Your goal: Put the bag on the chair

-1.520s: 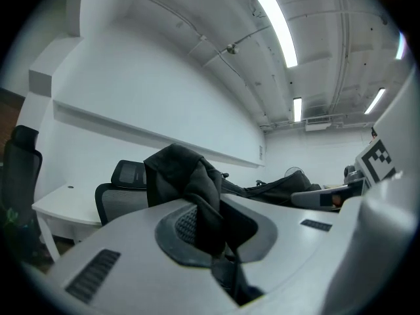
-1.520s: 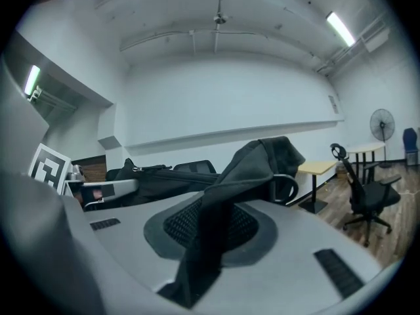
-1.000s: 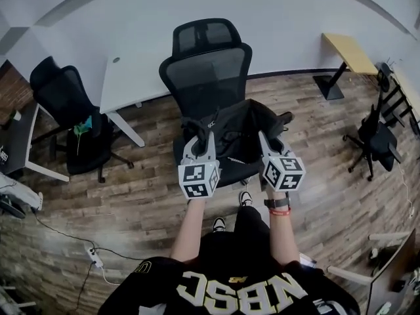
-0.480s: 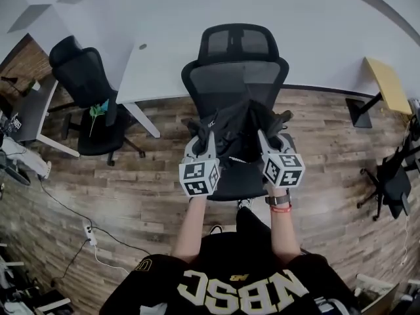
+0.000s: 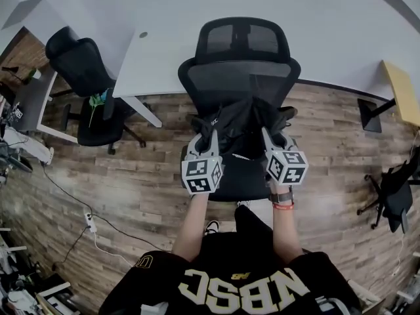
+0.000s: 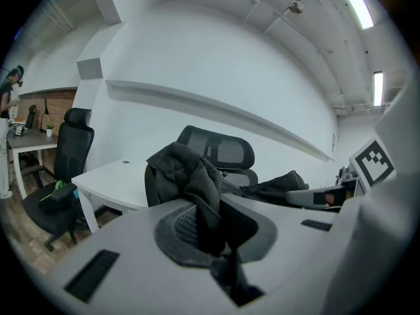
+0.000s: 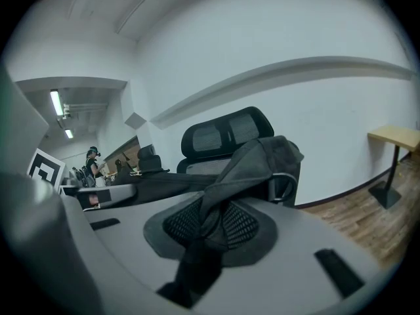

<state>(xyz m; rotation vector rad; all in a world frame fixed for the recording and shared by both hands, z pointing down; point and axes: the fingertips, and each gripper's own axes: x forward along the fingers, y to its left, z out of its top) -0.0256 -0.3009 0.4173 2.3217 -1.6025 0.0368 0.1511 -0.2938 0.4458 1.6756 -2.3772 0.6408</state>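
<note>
Both tongs carry the load. The left tongs (image 5: 210,136) are clamped almost together on a fold of dark cloth at one upper edge of the bag (image 5: 240,128). The right tongs (image 5: 265,135) pinch a thicker bunch of cloth or strap at the other edge, with the jaws a little further apart. The bag hangs slack between them, in front of the backrest (image 5: 239,77) of the black mesh chair (image 5: 240,41) and above its seat (image 5: 237,179). We cannot tell from the head view whether its bottom already touches the cushion. We judge the step in hand to be the lowering, with the release not yet made. To do it well, we hold both grips level so the bag does not tip sideways. We bring it down centred over the seat and back toward the backrest, where it can lean rather than slump off the front edge. An office chair of this kind likely rolls, so we come down gently without pushing forward, or it may drift toward the white worktop (image 5: 154,64) behind. We let the full weight settle on the cushion before letting go, then open one side, check that the bag holds, and open the other. Cloth may snag on the pads, so we withdraw straight up.
</note>
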